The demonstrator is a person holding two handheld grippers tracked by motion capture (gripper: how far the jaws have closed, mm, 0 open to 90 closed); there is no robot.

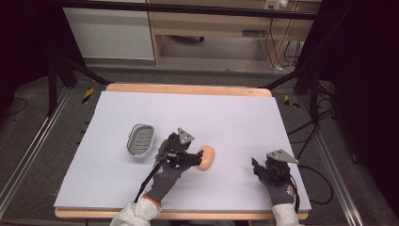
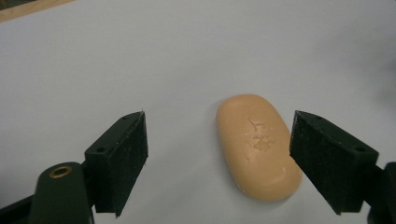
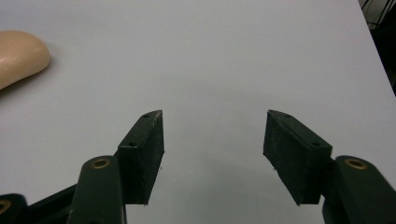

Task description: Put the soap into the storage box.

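on the white tabletop the soap lies ungrasped between your left claw's wide-open jaws, beside the empty dish; your right claw gapes empty, so grasping remains.

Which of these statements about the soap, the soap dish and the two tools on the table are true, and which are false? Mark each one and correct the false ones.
1. The bar of soap lies inside the soap dish. False: it lies on the white table cover, apart from the dish.
2. The left tool has its jaws open with the soap between them. True.
3. The right tool is shut on the soap. False: its jaws are open with nothing between them.
4. The soap dish sits to the left of the left tool in the high view. True.
5. The soap is green. False: it is a peach-orange colour.
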